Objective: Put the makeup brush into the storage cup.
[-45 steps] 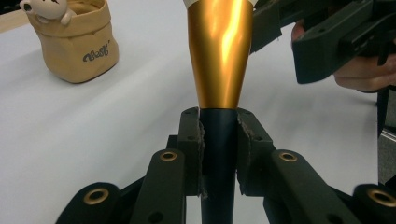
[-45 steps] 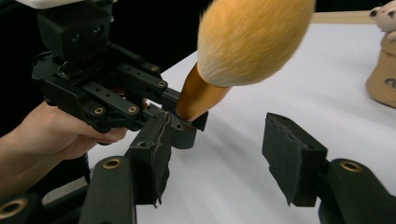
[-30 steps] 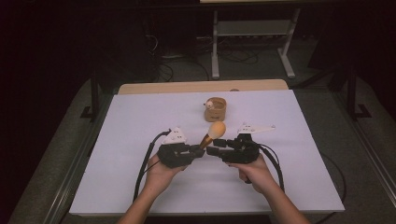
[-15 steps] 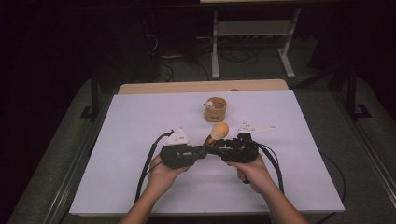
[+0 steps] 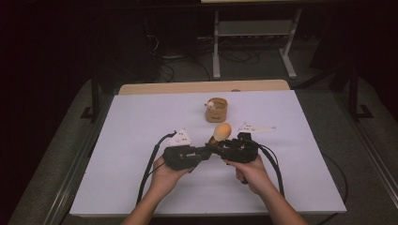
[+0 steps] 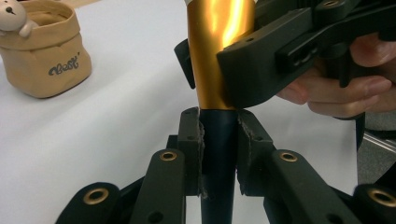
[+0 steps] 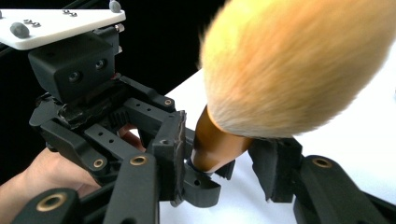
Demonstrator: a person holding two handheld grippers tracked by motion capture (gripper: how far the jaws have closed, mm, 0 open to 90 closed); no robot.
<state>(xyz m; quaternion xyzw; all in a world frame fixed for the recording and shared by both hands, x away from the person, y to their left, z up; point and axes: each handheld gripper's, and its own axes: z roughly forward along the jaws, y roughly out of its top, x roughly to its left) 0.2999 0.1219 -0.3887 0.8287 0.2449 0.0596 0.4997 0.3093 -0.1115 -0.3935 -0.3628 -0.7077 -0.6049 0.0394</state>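
Bench [image 5: 141,154]: a wide white surface carrying everything; both hands work low over its near middle.
Pouch [image 5: 216,110]: a small tan bag with a toy bear at its rim, standing upright beyond the brush, well apart from it.
Left gripper [image 5: 202,152]: its fingers [image 6: 190,140] pinch the brush's dark handle, pressed firmly on both sides.
Right gripper [image 5: 221,149]: its jaws have just been closing with the gold ferrule between them; in the right gripper view one finger [image 7: 170,140] lies against the ferrule, the other stands just clear, so no real hold yet.
Brush [image 5: 222,131]: a makeup brush held above the bench between the two grippers, tilted, with a fluffy orange head, shiny gold ferrule and black handle.
Risk: the ferrule is smooth and tapered, so the right fingers may slide along it; if the left lets go early, the brush could tip or drop.
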